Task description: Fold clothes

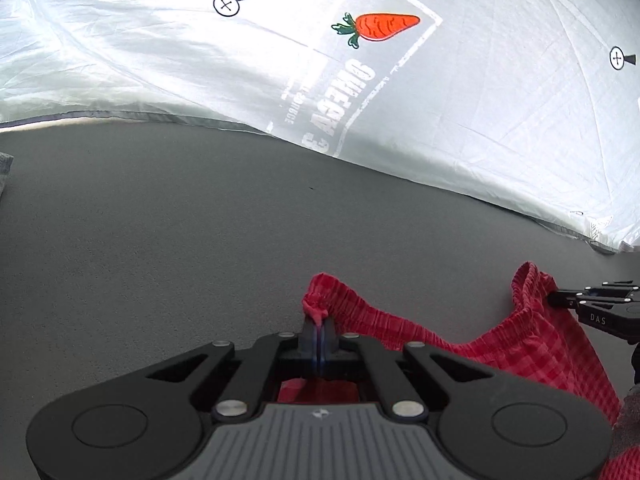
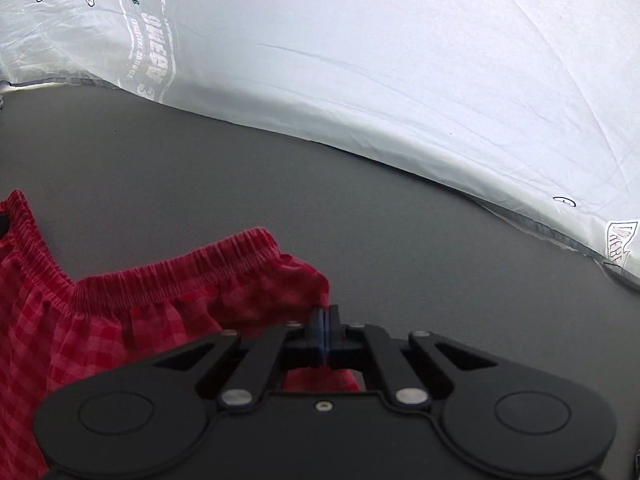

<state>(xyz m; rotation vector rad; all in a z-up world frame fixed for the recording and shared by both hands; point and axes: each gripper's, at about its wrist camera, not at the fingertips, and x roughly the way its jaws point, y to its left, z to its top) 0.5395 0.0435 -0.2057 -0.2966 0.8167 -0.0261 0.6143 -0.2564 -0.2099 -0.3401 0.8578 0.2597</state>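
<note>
A pair of red checked shorts [image 1: 532,344] with a gathered elastic waistband hangs between my two grippers above the grey table [image 1: 160,220]. My left gripper [image 1: 319,320] is shut on one corner of the waistband. My right gripper [image 2: 325,314] is shut on the other corner of the shorts [image 2: 120,312]. In the left wrist view the right gripper [image 1: 560,298] comes in from the right edge and pinches the waistband. The waistband sags in a curve between the two grips. The lower part of the shorts is hidden under the gripper bodies.
A white fabric backdrop [image 1: 500,100] with a carrot print [image 1: 380,26] and grey lettering rises behind the table; it also shows in the right wrist view [image 2: 400,80]. A bit of grey cloth [image 1: 5,172] lies at the left edge.
</note>
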